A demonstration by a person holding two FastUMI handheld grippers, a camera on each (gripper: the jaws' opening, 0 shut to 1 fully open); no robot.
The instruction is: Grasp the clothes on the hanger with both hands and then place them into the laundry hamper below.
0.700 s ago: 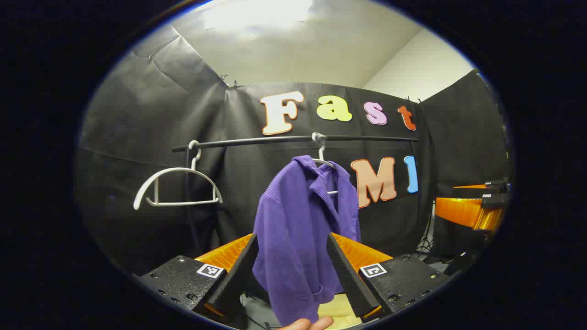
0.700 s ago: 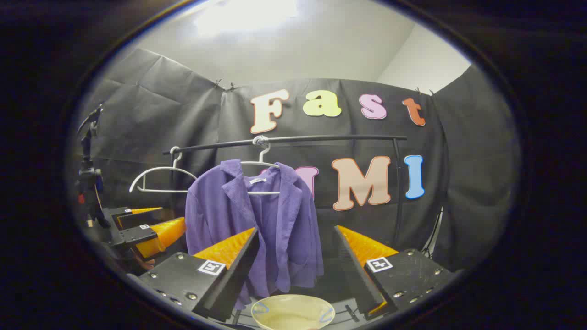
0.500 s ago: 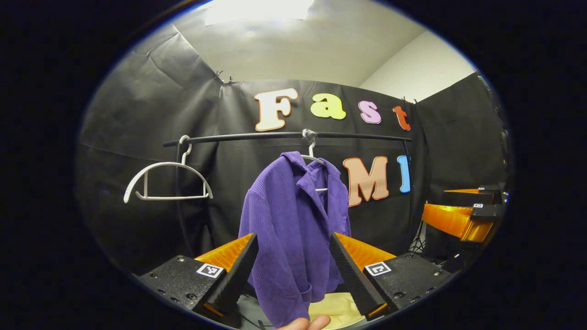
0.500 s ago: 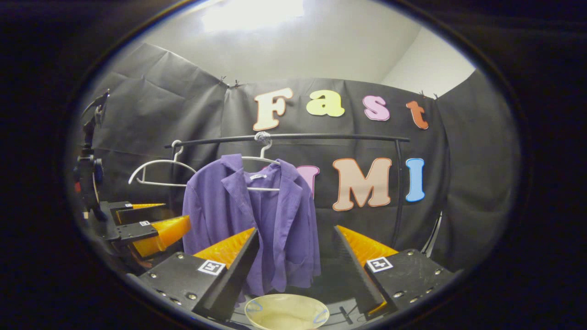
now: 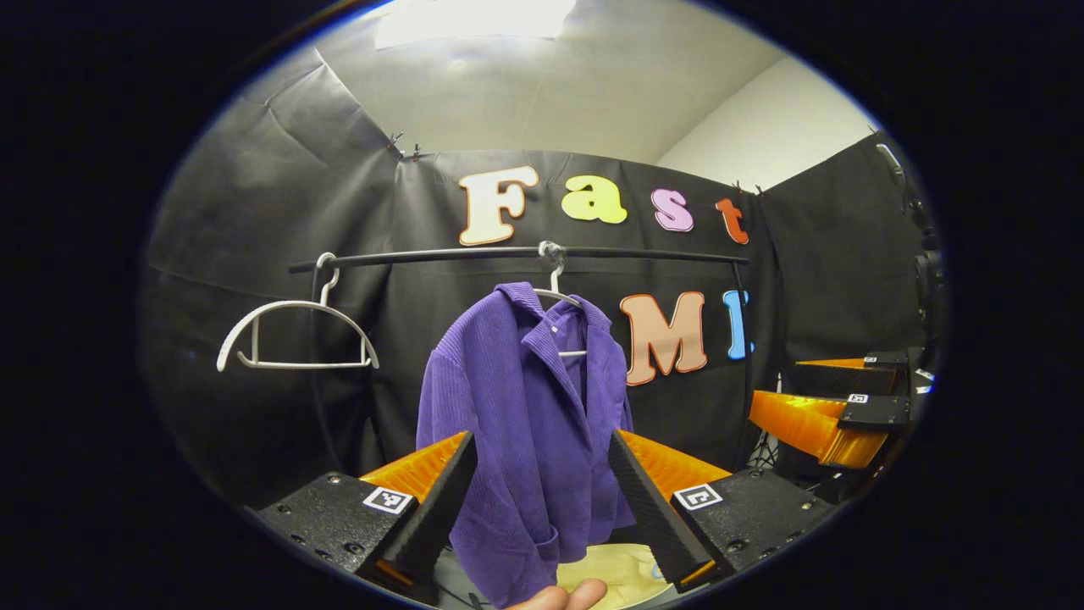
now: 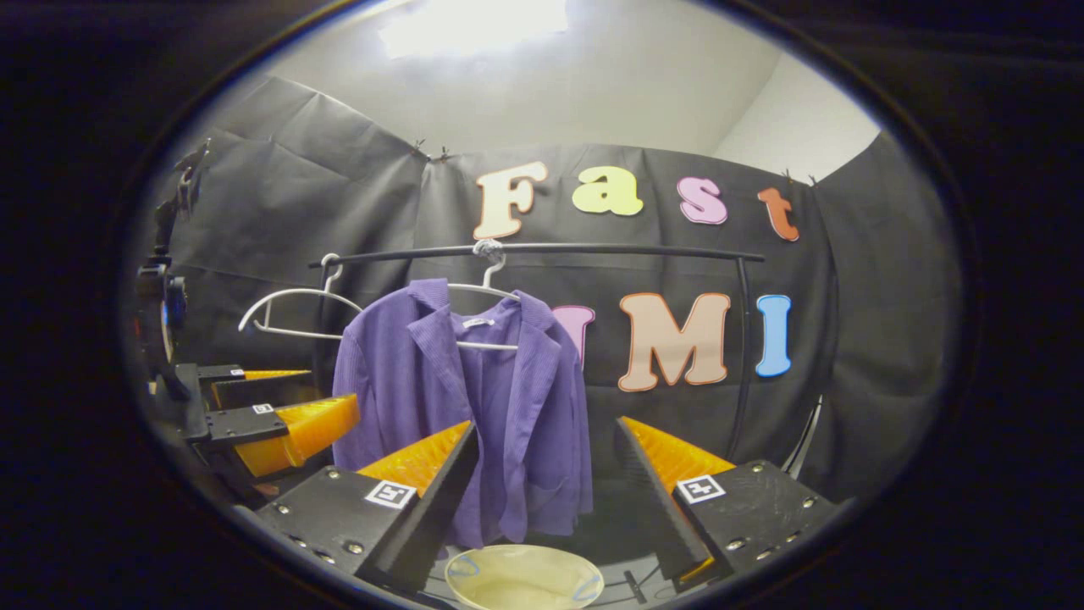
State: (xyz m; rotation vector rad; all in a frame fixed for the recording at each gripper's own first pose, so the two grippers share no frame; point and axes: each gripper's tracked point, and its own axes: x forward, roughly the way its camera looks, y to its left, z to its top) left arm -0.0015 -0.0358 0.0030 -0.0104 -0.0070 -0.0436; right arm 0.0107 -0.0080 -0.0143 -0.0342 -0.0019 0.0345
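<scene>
A purple jacket [image 5: 525, 424] [image 6: 461, 407] hangs on a white hanger [image 5: 566, 298] [image 6: 484, 292] from a black rail [image 5: 508, 252] [image 6: 593, 248]. Under it stands the cream laundry hamper [image 5: 622, 568] [image 6: 517, 578]. My left gripper [image 5: 539, 449] is open in front of the jacket's lower half, short of the cloth. My right gripper [image 6: 546, 432] is open too, aimed at the jacket's right edge and apart from it. The right gripper view has the left gripper [image 6: 279, 419] at its left side. The left gripper view has the right gripper [image 5: 826, 407] at its right side.
An empty white hanger [image 5: 292, 335] [image 6: 284, 309] hangs at the rail's left end. The rail's upright post [image 6: 741, 356] stands right of the jacket. A fingertip [image 5: 559, 596] shows at the bottom edge. A camera stand [image 6: 161, 296] stands at far left.
The jacket has drifted left in the left gripper view and sits slightly larger and higher in the right gripper view. Both grippers stay open.
</scene>
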